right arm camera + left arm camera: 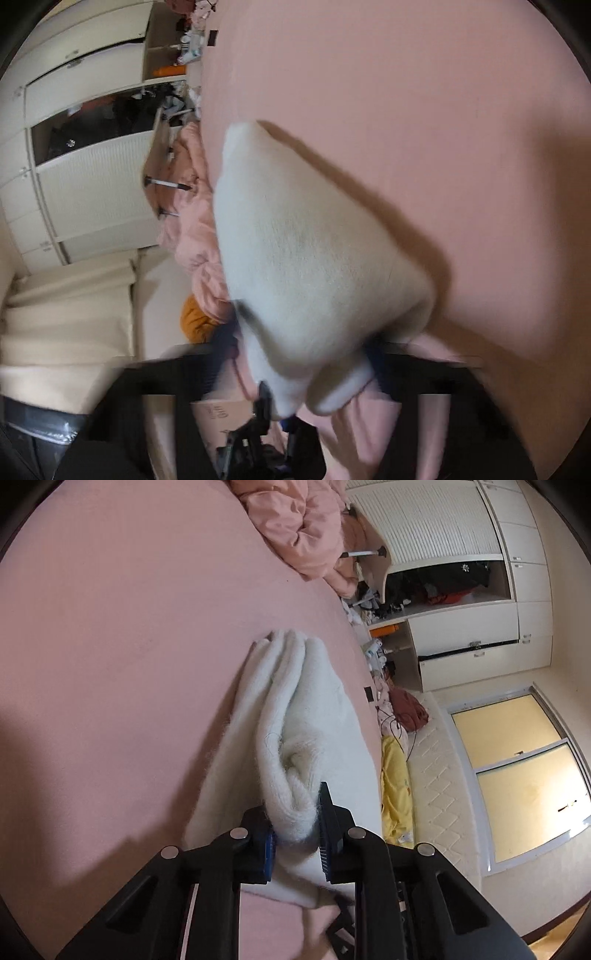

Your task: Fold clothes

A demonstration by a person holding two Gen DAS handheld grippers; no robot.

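A white fuzzy sweater (291, 716) lies bunched and partly folded on the pink bed sheet (122, 635). My left gripper (295, 830) is shut on a thick fold of its near edge, pinching it between the two black fingers. In the right wrist view the same sweater (306, 266) hangs lifted above the sheet (443, 110) and casts a shadow. My right gripper (303, 354) is blurred by motion and appears to hold the sweater's edge between its fingers. The left gripper (266, 413) shows dimly below it.
A crumpled pink duvet (299, 524) lies at the head of the bed. White wardrobes and drawers (461, 627) stand beside the bed, with clutter on a desk (369, 602). A quilted cream mattress (436, 775) and yellow cloth (395, 786) lie along the bed's edge.
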